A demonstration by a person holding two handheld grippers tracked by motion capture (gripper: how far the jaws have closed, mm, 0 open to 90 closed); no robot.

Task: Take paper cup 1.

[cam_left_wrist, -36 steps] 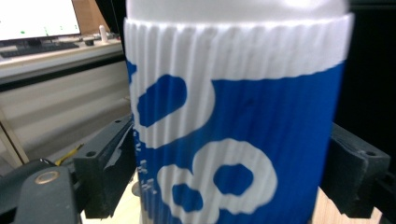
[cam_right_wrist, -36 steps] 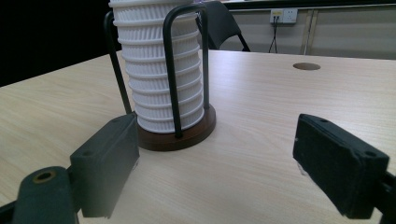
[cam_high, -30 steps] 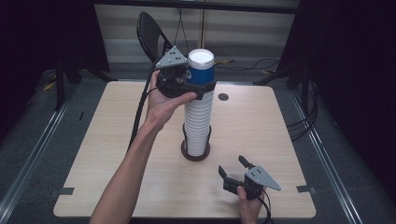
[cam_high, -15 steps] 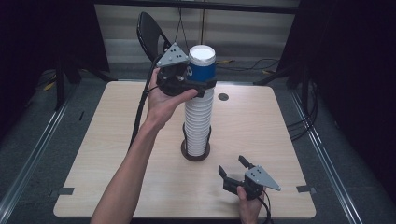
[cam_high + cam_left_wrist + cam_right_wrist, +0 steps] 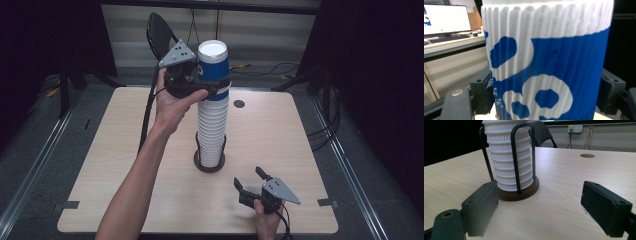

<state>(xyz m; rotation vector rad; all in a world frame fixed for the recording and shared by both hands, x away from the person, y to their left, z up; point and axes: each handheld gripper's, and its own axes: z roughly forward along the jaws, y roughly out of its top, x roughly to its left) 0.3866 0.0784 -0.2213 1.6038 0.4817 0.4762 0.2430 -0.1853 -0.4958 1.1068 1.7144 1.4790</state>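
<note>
While the blue-and-white ribbed paper cup (image 5: 214, 70) sits atop the tall stack of white ribbed cups (image 5: 212, 127), the left hand-held gripper (image 5: 216, 82) is clamped on its sides. Stack stands in a black wire holder with round dark base (image 5: 209, 165) mid light wooden desk (image 5: 115, 150). Right hand-held gripper (image 5: 248, 181) rests near the desk's front edge, jaws spread, holding nothing.

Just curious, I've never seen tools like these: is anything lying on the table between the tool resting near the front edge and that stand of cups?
Nothing; only bare table separates the right gripper from the cup stand, clearest in the right gripper view.

grey floor (image 5: 45, 135), black chair (image 5: 159, 30) — dim room
</note>
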